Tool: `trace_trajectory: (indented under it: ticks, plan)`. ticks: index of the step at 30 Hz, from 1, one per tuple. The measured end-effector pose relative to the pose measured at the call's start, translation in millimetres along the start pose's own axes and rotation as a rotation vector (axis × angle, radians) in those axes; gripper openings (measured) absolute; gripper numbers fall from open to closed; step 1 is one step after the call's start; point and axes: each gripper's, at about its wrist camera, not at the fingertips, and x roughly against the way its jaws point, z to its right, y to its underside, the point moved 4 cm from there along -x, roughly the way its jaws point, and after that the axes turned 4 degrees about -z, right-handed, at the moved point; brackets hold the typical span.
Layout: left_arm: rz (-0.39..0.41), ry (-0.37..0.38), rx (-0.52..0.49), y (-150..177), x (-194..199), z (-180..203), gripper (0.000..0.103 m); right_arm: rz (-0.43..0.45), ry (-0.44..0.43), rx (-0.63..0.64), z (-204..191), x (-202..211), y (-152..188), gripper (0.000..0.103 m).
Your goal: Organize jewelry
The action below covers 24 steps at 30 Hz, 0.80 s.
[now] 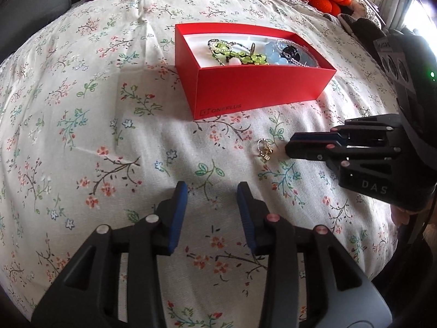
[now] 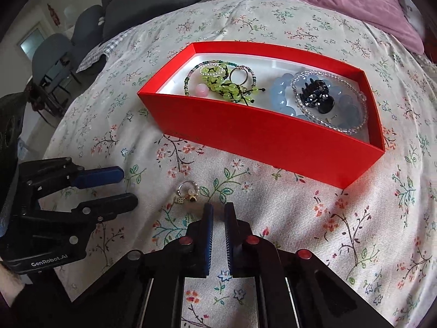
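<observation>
Charm ring (image 2: 188, 193) lies loose, near side of the red box (image 2: 254, 136).
My right gripper (image 2: 218, 207) is nearly closed, seemingly empty; ring just far-left of it; left gripper (image 1: 212, 188) part-open, farther.

Clearance and obstructions on the bedspread

Open floral bedspread (image 1: 82, 136) lies to the outer side of my left gripper (image 1: 212, 188), with nothing on it; ahead stands the red box (image 2: 245, 134), its tall near wall barring any level approach, so entry is from above only, where its inside is already crowded with beads and a dark clip (image 2: 316, 95). Between my left gripper and my right gripper (image 2: 218, 207) a narrow strip stays free, holding one small charm ring (image 2: 188, 192) just beside my right fingertips. The purple pillow (image 2: 327, 2) closes off the far edge.
</observation>
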Motion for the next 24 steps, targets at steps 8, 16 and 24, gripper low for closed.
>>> trace_trajectory:
  ticks: [8,16,24]
  plan:
    - [0.004,0.002,0.001,-2.4,-1.0,2.1,0.043,0.042,-0.065,0.002,-6.7,12.9,-3.8,0.045]
    - [0.002,0.002,-0.013,-1.4,-2.6,3.0,0.044,0.033,-0.033,0.046,-21.0,-1.5,-12.5,0.022]
    - [0.007,0.003,-0.013,-1.0,-2.9,3.8,0.044,0.032,-0.049,0.061,-20.5,-4.9,-12.3,0.004]
